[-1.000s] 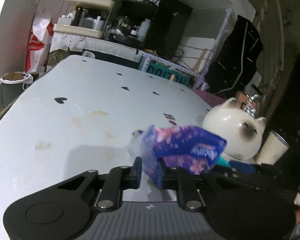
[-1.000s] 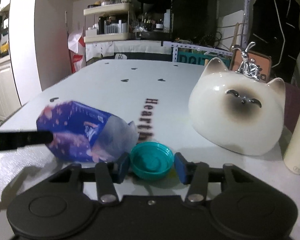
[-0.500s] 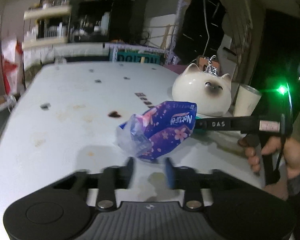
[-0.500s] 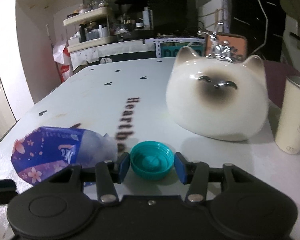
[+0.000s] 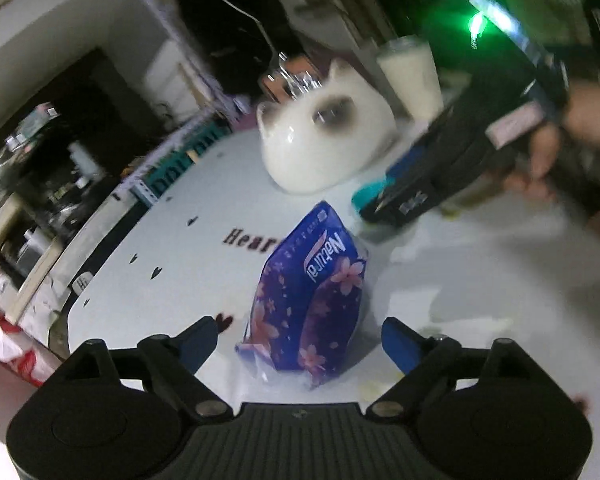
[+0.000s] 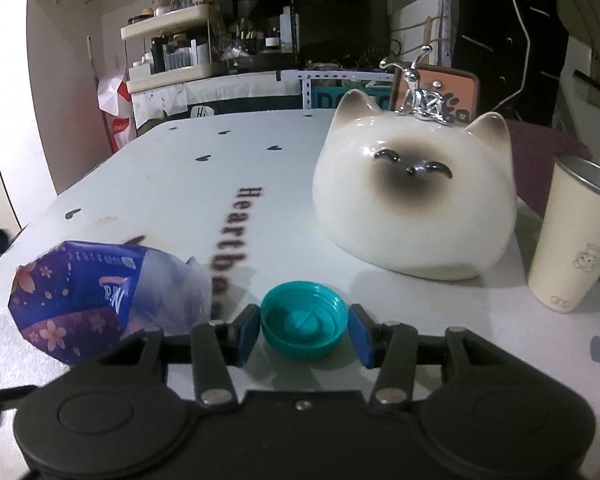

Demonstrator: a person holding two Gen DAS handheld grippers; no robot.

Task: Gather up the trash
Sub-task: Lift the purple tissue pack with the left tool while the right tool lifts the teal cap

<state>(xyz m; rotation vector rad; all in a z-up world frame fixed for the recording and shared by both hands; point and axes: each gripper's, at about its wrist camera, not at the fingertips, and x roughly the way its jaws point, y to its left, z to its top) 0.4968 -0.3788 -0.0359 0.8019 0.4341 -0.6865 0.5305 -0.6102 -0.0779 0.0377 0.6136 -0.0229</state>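
Note:
A purple flowered tissue wrapper point(image 5: 308, 300) lies on the white table point(image 5: 480, 280). My left gripper point(image 5: 300, 342) is wide open, its fingers either side of the wrapper's near end and clear of it. The wrapper also shows at the left of the right wrist view point(image 6: 96, 296). A teal bottle cap point(image 6: 303, 326) lies open side up between the fingers of my right gripper point(image 6: 303, 334), which is open with small gaps to the cap. The right gripper and the hand holding it show in the left wrist view point(image 5: 412, 196), with the cap point(image 5: 368, 194) at its tip.
A white ceramic cat point(image 6: 414, 196) sits on the table behind the cap, a cream cup point(image 6: 576, 232) to its right. Shelves with bottles point(image 6: 180, 52) stand beyond the table's far edge. A red and white bag point(image 6: 114, 108) hangs at the far left.
My left gripper has opened wide and let go of the wrapper, which now lies on the table; the left view has swung and rolled. My right gripper stays around the cap.

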